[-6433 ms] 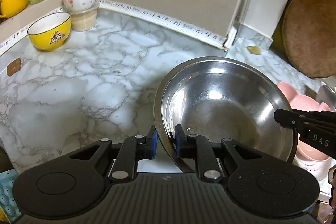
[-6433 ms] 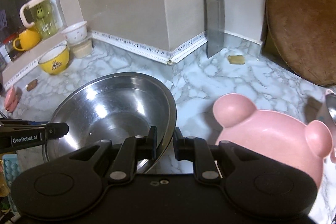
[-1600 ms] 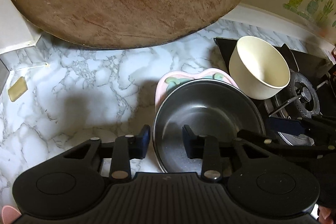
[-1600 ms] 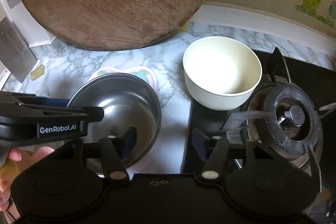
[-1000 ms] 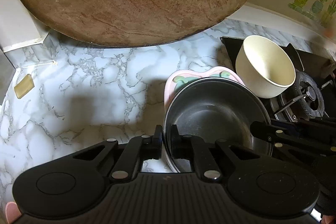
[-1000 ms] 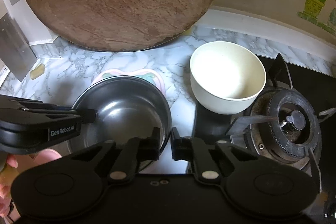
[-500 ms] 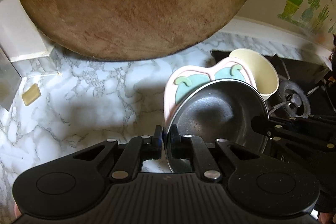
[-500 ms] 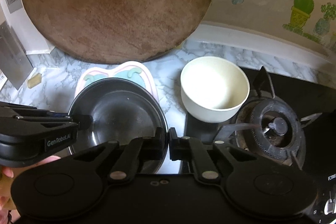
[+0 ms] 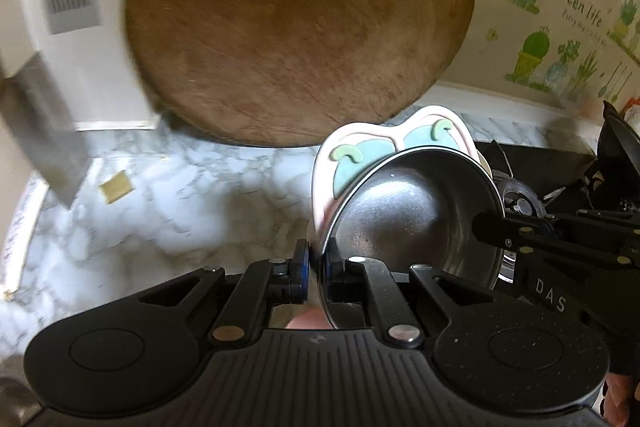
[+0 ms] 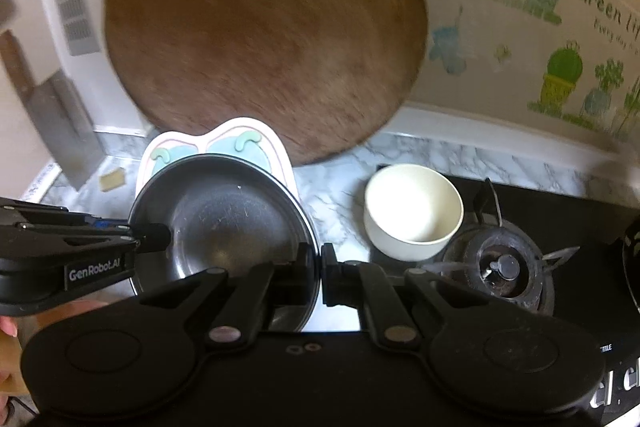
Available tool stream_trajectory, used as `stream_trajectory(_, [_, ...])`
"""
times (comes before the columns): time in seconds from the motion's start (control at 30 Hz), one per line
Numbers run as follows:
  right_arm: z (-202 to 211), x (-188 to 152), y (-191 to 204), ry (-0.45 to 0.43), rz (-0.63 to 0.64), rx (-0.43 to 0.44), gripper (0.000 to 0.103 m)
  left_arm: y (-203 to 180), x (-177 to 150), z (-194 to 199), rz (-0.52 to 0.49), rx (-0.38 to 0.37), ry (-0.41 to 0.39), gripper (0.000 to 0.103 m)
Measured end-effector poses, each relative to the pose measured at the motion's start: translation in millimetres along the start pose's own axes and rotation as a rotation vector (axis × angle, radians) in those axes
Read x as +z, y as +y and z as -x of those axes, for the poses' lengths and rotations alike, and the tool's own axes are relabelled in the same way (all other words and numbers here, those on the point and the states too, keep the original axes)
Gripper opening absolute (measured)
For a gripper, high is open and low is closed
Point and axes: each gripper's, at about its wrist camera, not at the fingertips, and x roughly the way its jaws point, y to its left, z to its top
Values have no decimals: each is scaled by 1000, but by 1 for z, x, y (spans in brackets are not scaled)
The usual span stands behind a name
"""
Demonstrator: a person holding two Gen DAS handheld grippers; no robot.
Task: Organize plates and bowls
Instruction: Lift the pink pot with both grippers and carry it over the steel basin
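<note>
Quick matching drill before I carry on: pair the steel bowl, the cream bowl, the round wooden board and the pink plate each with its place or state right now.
Things:
1. steel bowl
2. cream bowl
3. round wooden board
4. pink plate

Places or states:
A. leaning upright against the wall
B. standing alone beside the stove burner
C. rim clamped by the left hand-held gripper and the right hand-held gripper
D. under the steel bowl, its far edge showing

Pairs: 1-C, 2-B, 3-A, 4-D

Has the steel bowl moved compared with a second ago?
Yes. The steel bowl and the pink plate under it have risen off the counter, now overlapping the round wooden board.
</note>
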Motion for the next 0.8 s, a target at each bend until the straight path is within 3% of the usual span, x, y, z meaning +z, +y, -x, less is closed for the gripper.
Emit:
stream_trajectory(0.5, [61, -12, 134, -42, 161, 168, 7, 116, -78, 116, 145, 129, -57, 7])
stream_trajectory(0.8, [73, -38, 230, -8, 271, 304, 7, 193, -137, 160, 289, 218, -22, 7])
